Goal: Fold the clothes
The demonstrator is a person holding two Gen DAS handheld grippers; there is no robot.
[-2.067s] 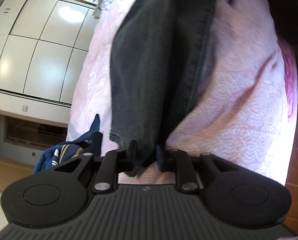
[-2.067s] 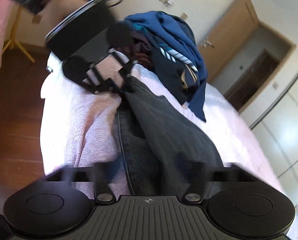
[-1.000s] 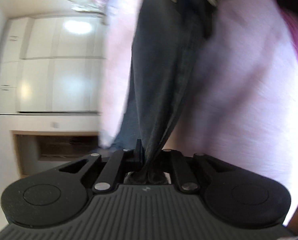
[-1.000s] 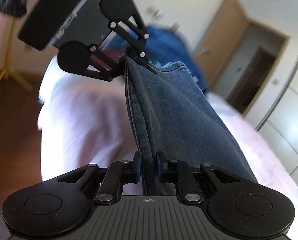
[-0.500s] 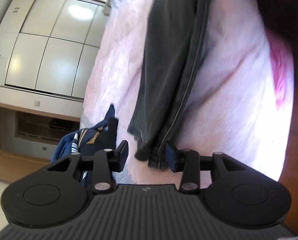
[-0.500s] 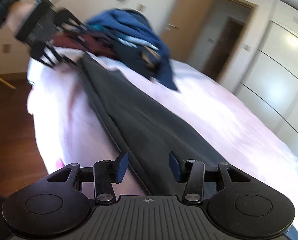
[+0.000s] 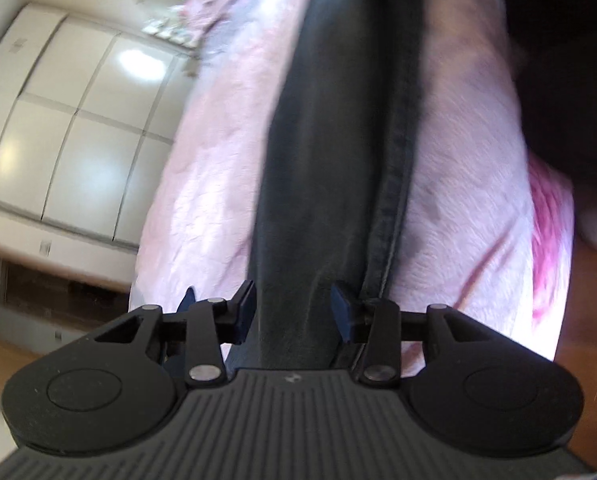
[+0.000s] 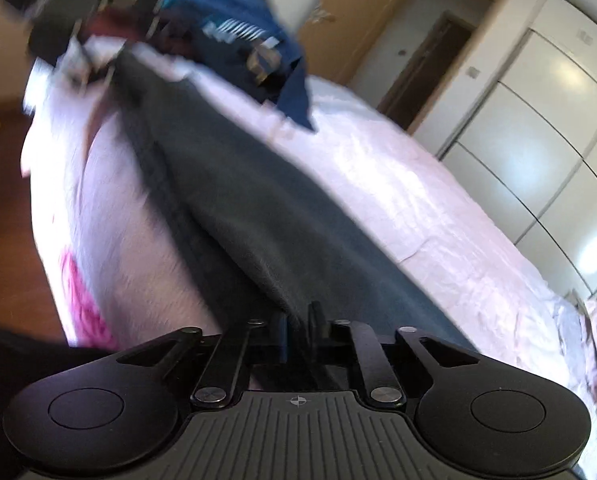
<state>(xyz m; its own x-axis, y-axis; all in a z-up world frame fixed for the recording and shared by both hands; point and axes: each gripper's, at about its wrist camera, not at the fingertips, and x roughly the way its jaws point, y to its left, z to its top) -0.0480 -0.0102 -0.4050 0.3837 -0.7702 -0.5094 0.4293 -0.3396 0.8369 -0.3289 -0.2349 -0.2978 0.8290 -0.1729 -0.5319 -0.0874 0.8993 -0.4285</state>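
Dark jeans (image 7: pixel 338 152) — folded lengthwise into one long narrow strip, stretched flat along the pink bedspread (image 7: pixel 458 200), side seam showing along one edge. Heap of unfolded clothes (image 8: pixel 234 36) — mostly blue, beyond the jeans' far end.

One jeans (image 7: pixel 338 140); one bedspread (image 7: pixel 210 184); one clothes pile (image 8: pixel 242 36); two grippers (image 7: pixel 293 306).

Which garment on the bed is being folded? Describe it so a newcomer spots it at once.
Start at the pink bedspread that covers the bed. The jeans lie stretched out in one long strip along it, from the clothes pile at the far end. Dark grey denim, flat and narrow with a stitched side seam; the pile is blue and heaped.
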